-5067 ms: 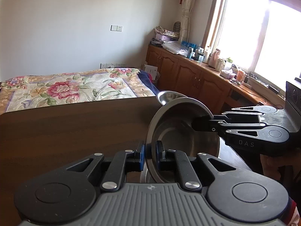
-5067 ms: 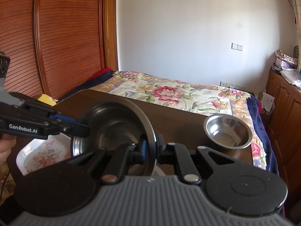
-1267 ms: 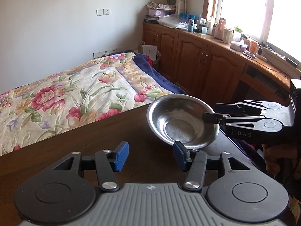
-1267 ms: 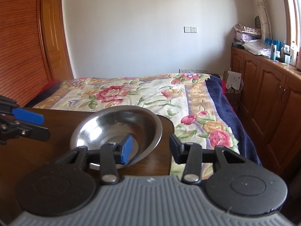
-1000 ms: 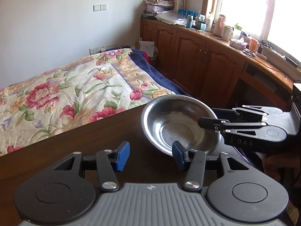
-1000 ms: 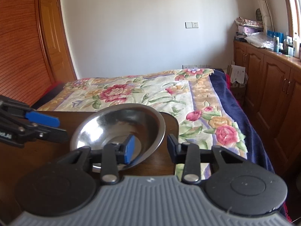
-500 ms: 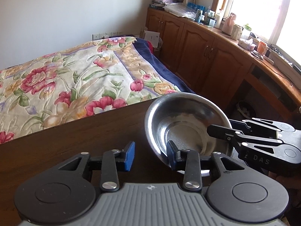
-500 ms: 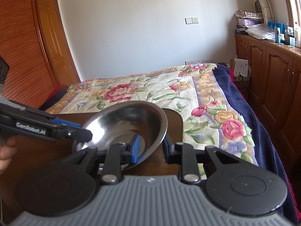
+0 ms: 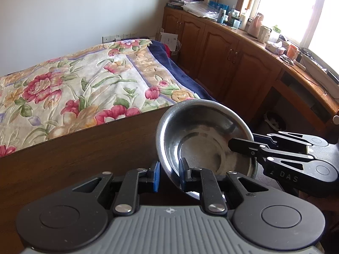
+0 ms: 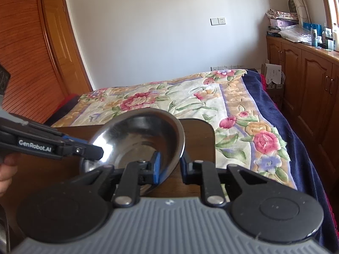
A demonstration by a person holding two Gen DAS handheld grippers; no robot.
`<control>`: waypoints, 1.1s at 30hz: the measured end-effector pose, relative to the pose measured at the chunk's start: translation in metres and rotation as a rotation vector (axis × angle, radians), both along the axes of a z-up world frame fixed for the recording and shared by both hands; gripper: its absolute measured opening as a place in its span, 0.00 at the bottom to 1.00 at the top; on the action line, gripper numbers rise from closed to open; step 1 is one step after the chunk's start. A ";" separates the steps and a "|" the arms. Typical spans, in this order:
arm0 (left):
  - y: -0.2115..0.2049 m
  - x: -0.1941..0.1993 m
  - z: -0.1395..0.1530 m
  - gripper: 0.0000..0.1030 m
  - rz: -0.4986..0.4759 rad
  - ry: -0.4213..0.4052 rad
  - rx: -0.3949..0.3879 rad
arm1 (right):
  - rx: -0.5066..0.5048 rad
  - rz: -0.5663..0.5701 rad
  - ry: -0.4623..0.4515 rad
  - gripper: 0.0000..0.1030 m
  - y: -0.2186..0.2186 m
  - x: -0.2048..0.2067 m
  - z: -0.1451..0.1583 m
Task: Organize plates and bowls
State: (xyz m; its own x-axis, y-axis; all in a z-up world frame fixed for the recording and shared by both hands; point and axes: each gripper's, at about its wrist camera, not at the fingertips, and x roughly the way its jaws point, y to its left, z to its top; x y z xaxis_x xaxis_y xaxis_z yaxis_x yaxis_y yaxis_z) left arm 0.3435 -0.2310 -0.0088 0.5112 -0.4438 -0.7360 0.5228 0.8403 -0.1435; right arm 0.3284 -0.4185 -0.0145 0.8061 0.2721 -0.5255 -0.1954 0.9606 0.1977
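Note:
A steel bowl [image 9: 203, 131] sits tilted at the far right corner of the dark wooden table [image 9: 84, 158]. My left gripper [image 9: 168, 174] is shut on its near rim, one pad outside the wall and one inside. My right gripper [image 9: 243, 148] pinches the opposite rim from the right. In the right wrist view the same bowl [image 10: 137, 131] leans between the right gripper's [image 10: 170, 166] fingers, and the left gripper [image 10: 93, 148] holds its left rim. A second steel rim [image 10: 83, 166] peeks out beneath the bowl; I cannot tell what it belongs to.
The table corner [image 10: 201, 131] ends just past the bowl. Beyond it lies a bed with a floral quilt [image 9: 74, 89]. Wooden cabinets [image 9: 233, 63] with bottles on top run along the right wall. A slatted wooden door [image 10: 21, 63] stands at left. A hand [image 10: 6, 173] holds the left gripper.
Both grippers went from open beside the resting bowl to shut on its rims. The bowl has tipped up more steeply than half a second ago.

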 end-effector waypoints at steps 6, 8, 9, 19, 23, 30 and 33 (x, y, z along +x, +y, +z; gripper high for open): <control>0.006 -0.010 0.012 0.19 -0.008 -0.022 -0.017 | 0.004 0.001 -0.008 0.21 0.002 -0.004 0.006; 0.008 -0.015 0.016 0.19 -0.010 -0.033 -0.018 | 0.003 0.003 -0.013 0.21 0.003 -0.006 0.008; 0.009 -0.017 0.018 0.19 -0.012 -0.040 -0.017 | 0.002 0.004 -0.016 0.21 0.004 -0.007 0.010; 0.025 -0.036 0.036 0.19 -0.014 -0.094 -0.017 | -0.015 0.019 -0.049 0.21 0.017 -0.021 0.026; 0.031 -0.045 0.043 0.19 -0.017 -0.113 -0.021 | -0.023 0.024 -0.056 0.21 0.021 -0.027 0.031; 0.044 -0.065 0.059 0.19 -0.020 -0.158 -0.038 | -0.043 0.032 -0.086 0.21 0.032 -0.041 0.048; 0.052 -0.072 0.066 0.19 -0.022 -0.170 -0.055 | -0.055 0.036 -0.102 0.21 0.036 -0.048 0.056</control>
